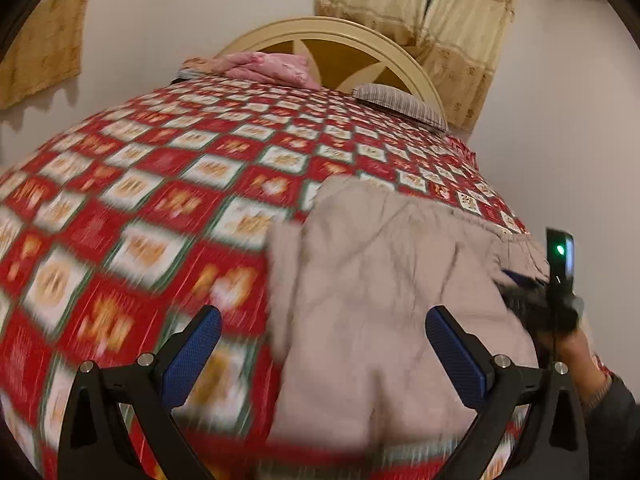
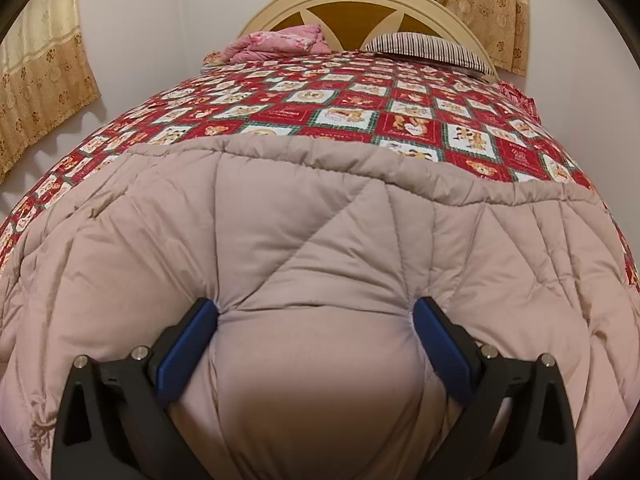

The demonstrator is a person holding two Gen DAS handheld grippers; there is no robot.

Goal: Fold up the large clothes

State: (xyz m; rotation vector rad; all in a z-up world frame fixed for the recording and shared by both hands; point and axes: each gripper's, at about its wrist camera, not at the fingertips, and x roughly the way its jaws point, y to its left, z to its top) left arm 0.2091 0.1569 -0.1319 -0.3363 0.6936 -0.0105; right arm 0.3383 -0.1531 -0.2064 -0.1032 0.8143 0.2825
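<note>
Between the blue pads of our right gripper (image 2: 316,320), a bulge of the padded beige quilted coat (image 2: 320,220) sat; the fingers stood wide and pressed its sides without closing on it. We judged the folding as begun but not finished: the coat lay bunched, partly doubled, at the near edge of the red checked bedspread (image 2: 360,108). Our left gripper (image 1: 324,340) was spread and empty above the coat's left border, at about nine o'clock from the other. Smoothing and further folds remained.
</note>
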